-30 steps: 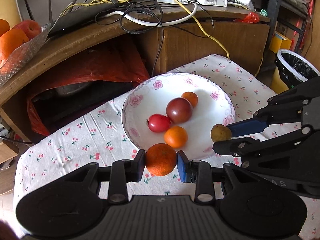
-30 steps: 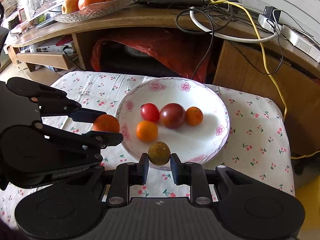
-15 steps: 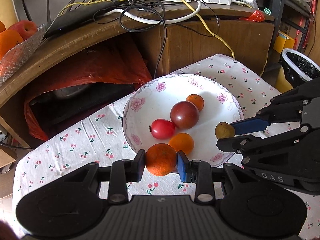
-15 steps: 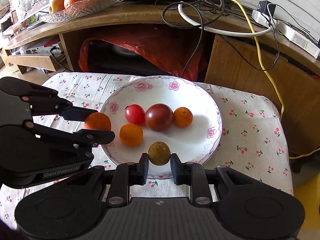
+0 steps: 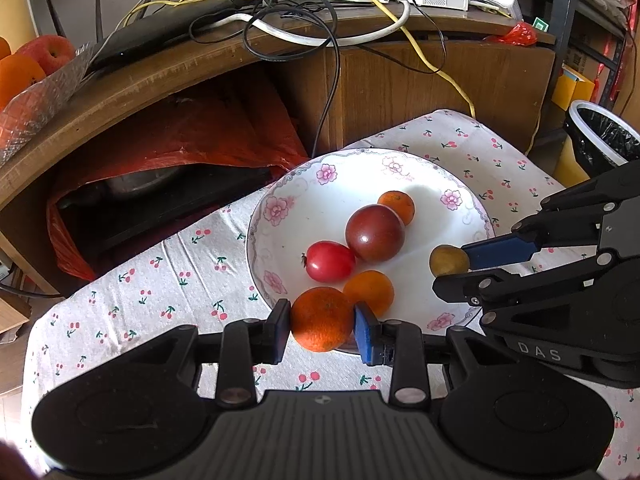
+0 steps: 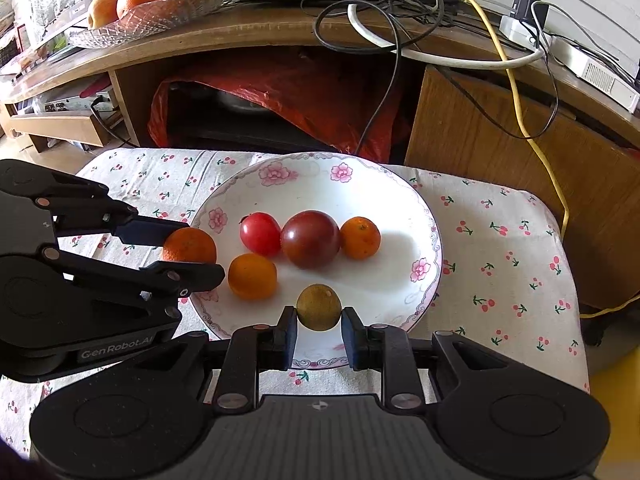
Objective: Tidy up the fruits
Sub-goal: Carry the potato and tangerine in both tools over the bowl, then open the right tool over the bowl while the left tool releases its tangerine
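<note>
My left gripper [image 5: 322,322] is shut on an orange mandarin [image 5: 322,319], held over the near left rim of the white floral bowl [image 5: 280,204]. In the right wrist view the same gripper [image 6: 192,250] and mandarin [image 6: 190,245] hang at the bowl's [image 6: 430,240] left edge. My right gripper [image 6: 319,326] is shut on a small olive-brown fruit [image 6: 319,307], seen from the left wrist as well [image 5: 449,260], above the bowl's near right part. In the bowl lie a red tomato [image 6: 260,234], a dark purple tomato [image 6: 310,239] and two small oranges [image 6: 252,276] [image 6: 360,238].
The bowl stands on a cherry-print cloth [image 6: 500,248] over a small table. Behind it a wooden desk [image 6: 500,148] carries tangled cables [image 6: 400,12] and a glass dish of fruit [image 6: 152,8]. A red bag [image 6: 288,92] fills the desk's recess. A lined bin [image 5: 600,140] stands at the far right.
Both grippers, each still holding its fruit, have moved forward and inward over the bowl's near rim; the bowl now looks closer in both views.
</note>
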`<action>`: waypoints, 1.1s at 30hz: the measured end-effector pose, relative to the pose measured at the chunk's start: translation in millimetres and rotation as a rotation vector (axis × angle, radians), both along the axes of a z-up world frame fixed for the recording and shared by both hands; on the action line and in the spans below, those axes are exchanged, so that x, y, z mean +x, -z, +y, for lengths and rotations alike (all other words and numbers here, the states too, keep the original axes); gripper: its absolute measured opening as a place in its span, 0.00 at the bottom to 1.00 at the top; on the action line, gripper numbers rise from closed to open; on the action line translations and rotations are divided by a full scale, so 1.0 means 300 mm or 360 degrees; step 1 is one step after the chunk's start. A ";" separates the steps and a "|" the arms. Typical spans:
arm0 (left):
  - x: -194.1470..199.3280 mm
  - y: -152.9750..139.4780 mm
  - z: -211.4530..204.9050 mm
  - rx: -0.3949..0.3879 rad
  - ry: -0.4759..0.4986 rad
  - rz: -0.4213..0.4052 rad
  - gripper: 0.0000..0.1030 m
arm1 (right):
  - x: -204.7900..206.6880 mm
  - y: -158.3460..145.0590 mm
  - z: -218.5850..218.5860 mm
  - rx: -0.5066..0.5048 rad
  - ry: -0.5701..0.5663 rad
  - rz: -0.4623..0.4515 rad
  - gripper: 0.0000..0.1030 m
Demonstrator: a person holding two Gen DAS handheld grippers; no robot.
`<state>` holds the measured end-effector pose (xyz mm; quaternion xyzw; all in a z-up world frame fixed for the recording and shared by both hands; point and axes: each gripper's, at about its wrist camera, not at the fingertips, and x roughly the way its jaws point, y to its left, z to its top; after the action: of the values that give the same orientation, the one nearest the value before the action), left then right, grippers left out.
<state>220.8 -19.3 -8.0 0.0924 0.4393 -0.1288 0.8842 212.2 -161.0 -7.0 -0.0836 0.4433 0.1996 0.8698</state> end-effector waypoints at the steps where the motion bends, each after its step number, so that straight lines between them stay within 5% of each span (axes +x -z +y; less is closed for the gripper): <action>1: 0.000 0.000 0.000 -0.0001 -0.0001 0.0000 0.41 | -0.001 0.000 0.000 0.0002 0.0002 -0.0001 0.19; 33: 0.004 -0.019 0.009 -0.0005 -0.0036 -0.0046 0.43 | -0.021 -0.017 0.007 0.0028 -0.0001 -0.0019 0.19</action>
<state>222.1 -16.5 -2.2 0.0879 0.4272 -0.1179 0.8921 205.8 -159.0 -1.8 -0.0774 0.4362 0.2030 0.8732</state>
